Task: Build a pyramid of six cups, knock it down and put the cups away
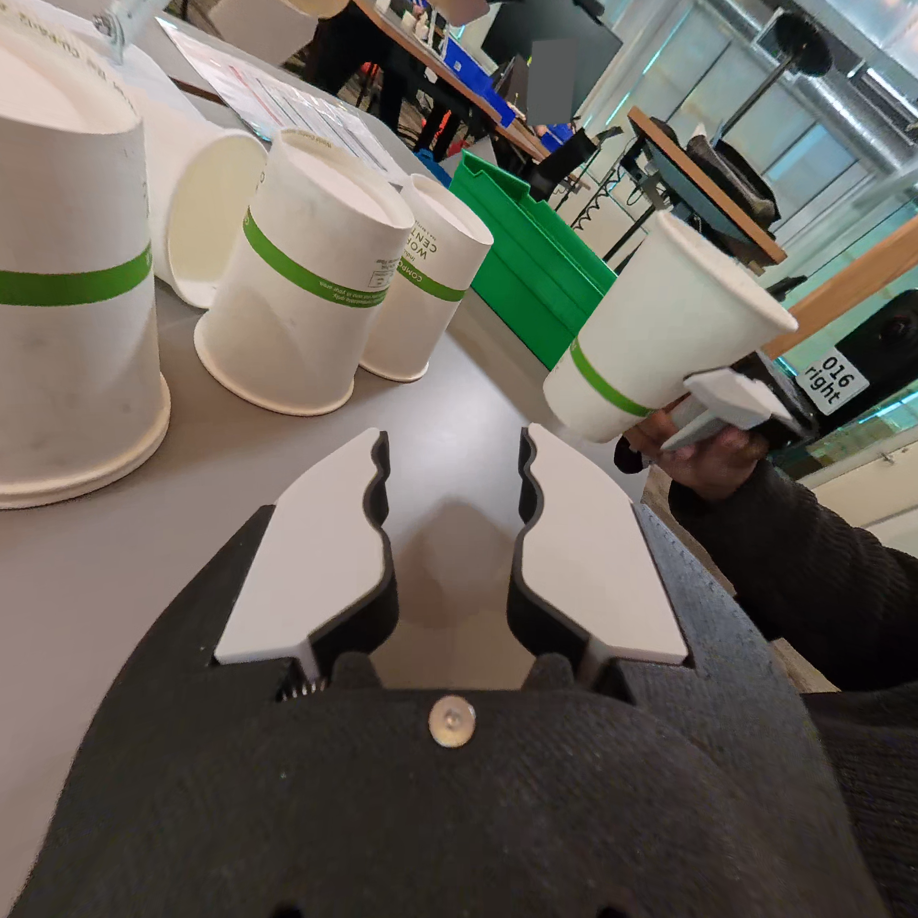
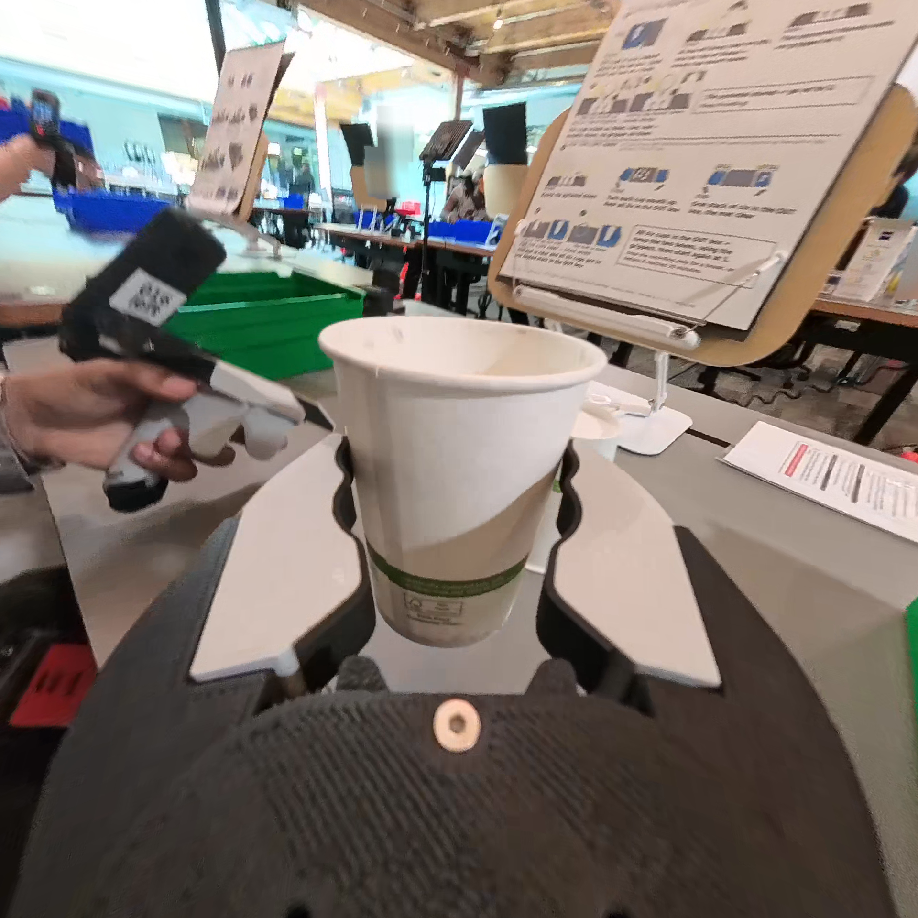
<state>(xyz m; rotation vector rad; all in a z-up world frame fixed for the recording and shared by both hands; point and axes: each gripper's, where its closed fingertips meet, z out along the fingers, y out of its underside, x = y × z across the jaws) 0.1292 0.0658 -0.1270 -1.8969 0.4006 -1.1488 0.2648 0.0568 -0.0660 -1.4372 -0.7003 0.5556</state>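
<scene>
My right gripper is shut on a white paper cup with a green band, gripping its sides and holding it mouth up above the grey table. In the left wrist view the same cup shows tilted at the right, in the right gripper held by a hand. My left gripper is open and empty, low over the table. It also shows in the right wrist view, left of the cup. Several white cups stand upside down to its left: a big stack, one and another.
One cup lies on its side behind the upturned ones. A green bin stands at the table's far side. An instruction board on a stand and a printed sheet are at the right. Other tables and people lie beyond.
</scene>
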